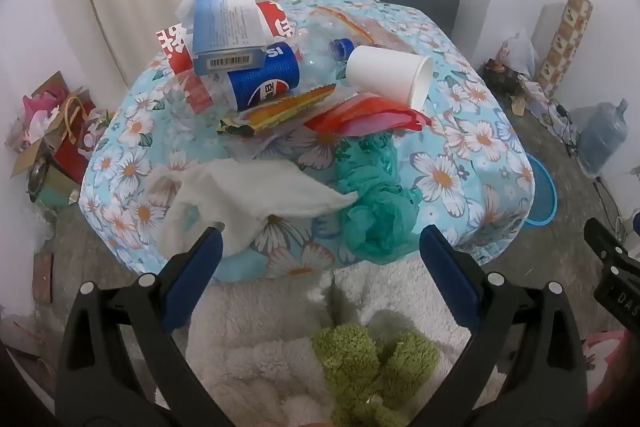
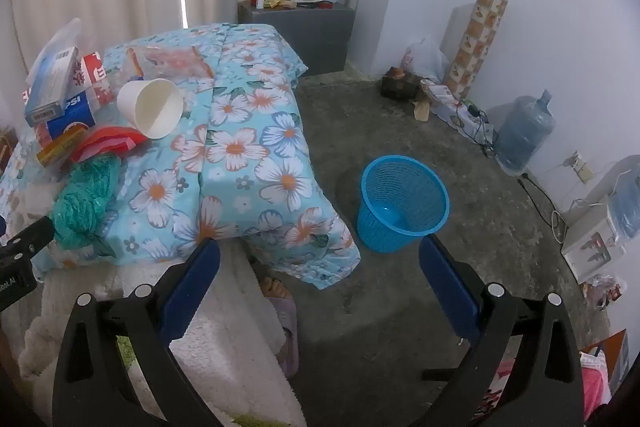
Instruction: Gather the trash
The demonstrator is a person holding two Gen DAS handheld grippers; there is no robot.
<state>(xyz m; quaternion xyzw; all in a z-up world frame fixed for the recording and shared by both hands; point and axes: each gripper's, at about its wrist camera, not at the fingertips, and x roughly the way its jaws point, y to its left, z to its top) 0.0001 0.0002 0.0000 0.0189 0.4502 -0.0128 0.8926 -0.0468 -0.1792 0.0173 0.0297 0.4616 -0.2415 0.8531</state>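
while both tools [image 1: 320, 247] [image 2: 320, 251] gape empty | paper cup [image 1: 388, 77] on side, mouth right | basket [image 2: 402, 203] upright

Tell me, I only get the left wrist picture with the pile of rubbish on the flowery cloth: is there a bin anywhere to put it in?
Observer: Yes, a blue mesh basket stands upright on the concrete floor, beside the draped corner of the flowered cloth.
Visitor: Anything in it yet?
Observer: No trash shows inside; its bottom is bare.
Visitor: Is the other claw holding something?
Observer: No, the right gripper is open and holds nothing.
Visitor: What is under it?
Observer: A foot in a sandal, next to a white fluffy blanket.
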